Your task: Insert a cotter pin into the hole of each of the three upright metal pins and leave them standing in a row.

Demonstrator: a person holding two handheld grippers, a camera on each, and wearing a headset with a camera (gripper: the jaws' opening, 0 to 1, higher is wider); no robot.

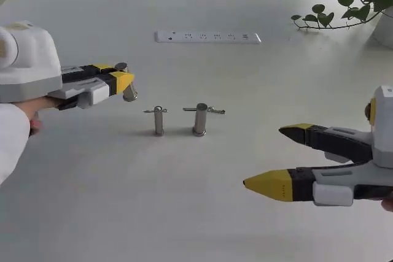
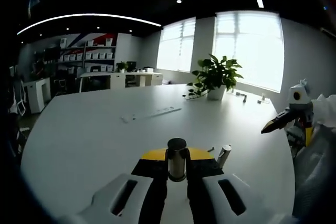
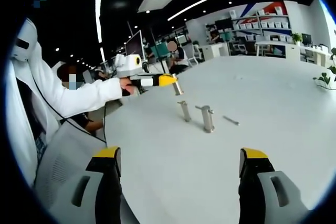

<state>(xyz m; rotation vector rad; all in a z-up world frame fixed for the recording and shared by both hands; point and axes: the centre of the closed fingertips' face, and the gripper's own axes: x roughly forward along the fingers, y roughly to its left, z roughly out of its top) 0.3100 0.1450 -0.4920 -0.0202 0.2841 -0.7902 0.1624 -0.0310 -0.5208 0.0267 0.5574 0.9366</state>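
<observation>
The broad white worktop (image 1: 202,213) carries everything. The left gripper (image 1: 126,81), white-bodied, has black fingers (image 1: 120,80) with yellow tips. They are clenched on a short grey metal pin (image 2: 177,162) with a flat round head. The fingers are closed to the width of its shaft and hold it just under the head. Its long axis runs nearly vertical, head up, and its lower end hangs clear of the worktop.

The right gripper (image 1: 263,157) has its fingers (image 3: 107,179) spread wide, released, touching nothing. They point across the worktop towards the left gripper.

A long white power strip (image 1: 207,37) lies flat, well beyond both sets of fingers.

Between the two grippers, and nearer the left fingers, two more grey pins stand upright on the worktop. The first standing pin (image 1: 159,121) is just beside the held one, and the second standing pin (image 1: 200,119) is just past it. Each has a thin wire cotter pin through the hole near its head, lying level across the shaft: one (image 1: 149,111) in the first, one (image 1: 188,109) in the second. A loose cotter pin (image 3: 230,120) lies flat on the worktop beside the second standing pin, on the side away from the left fingers.
</observation>
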